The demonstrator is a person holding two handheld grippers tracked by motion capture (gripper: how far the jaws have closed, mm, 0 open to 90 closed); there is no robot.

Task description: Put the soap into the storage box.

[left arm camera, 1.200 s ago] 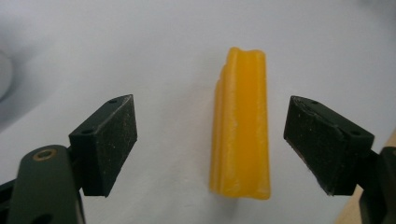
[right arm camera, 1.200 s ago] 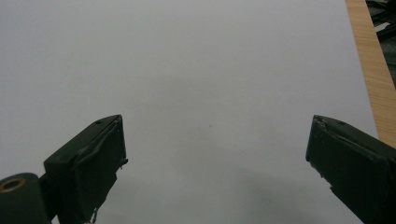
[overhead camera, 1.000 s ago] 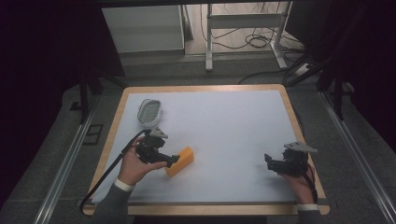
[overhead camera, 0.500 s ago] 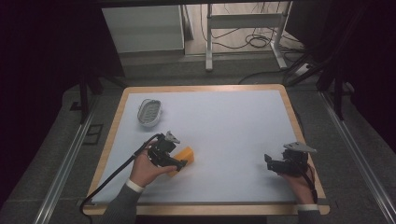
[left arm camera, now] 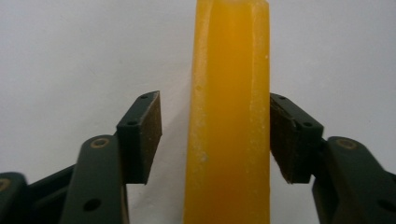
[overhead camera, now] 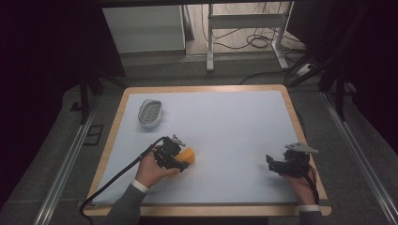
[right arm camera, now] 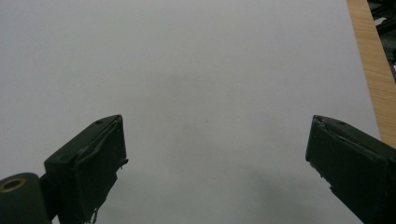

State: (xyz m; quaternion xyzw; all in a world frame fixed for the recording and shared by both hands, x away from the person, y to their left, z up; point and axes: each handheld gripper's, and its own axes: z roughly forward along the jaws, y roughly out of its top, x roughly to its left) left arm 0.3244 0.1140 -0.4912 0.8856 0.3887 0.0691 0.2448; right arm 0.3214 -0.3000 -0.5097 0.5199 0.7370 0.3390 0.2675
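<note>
The left gripper (overhead camera: 180, 161) straddles an orange block (left arm camera: 229, 112) lying near-left on the tabletop (overhead camera: 234, 122), jaws parted, one touching; closing unevenly could shove it aside; the right gripper (overhead camera: 274, 164) waits near-right, jaws wide and empty.

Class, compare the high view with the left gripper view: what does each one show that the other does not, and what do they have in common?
The high view alone takes in the whole table with its wooden border, the grey oval dish near the far left corner, both hands, the right tongs and the floor with cables beyond. The left gripper view alone reveals the jaw pads: one pad lies against the orange block, the other pad stands off with a gap. Both share the orange block, the left tongs around it, and the pale table surface.
</note>
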